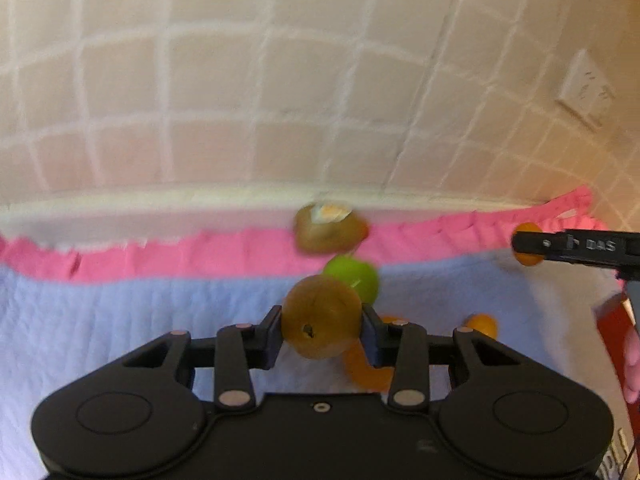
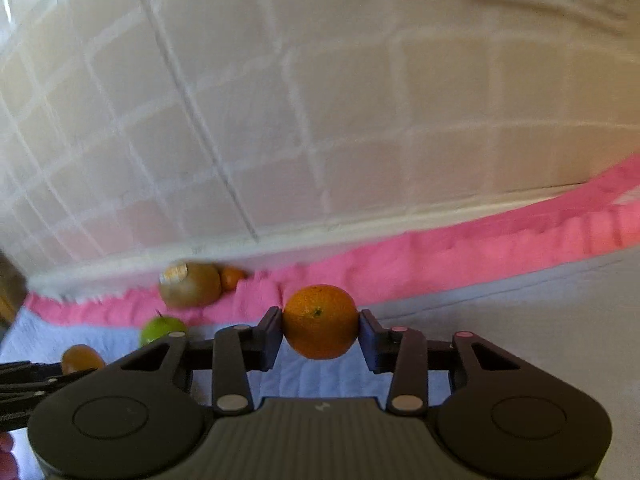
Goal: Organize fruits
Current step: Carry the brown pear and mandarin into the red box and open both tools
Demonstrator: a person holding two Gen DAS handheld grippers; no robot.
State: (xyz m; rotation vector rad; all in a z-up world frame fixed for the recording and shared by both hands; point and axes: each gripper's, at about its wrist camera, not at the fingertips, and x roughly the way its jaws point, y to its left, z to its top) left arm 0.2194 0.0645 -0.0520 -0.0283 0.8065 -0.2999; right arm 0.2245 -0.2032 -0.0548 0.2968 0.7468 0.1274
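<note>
The left gripper [image 1: 321, 326] is clamped on a brown kiwi [image 1: 321, 316], lifted off the pale blue cloth [image 1: 140, 320]. The right gripper [image 2: 320, 326] squeezes an orange [image 2: 320, 321] between its pads, above the same cloth. Beyond the held kiwi a green apple [image 1: 354, 278] lies on the cloth, small oranges [image 1: 482, 325] nearby. Farther back, at the cloth's pink far edge [image 1: 248, 254], a second kiwi with a sticker [image 1: 329, 229] rests below the tiled wall [image 1: 280, 80]

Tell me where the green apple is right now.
In the left wrist view the green apple lies on the blue cloth, just behind the brown fruit in the left tool.
</note>
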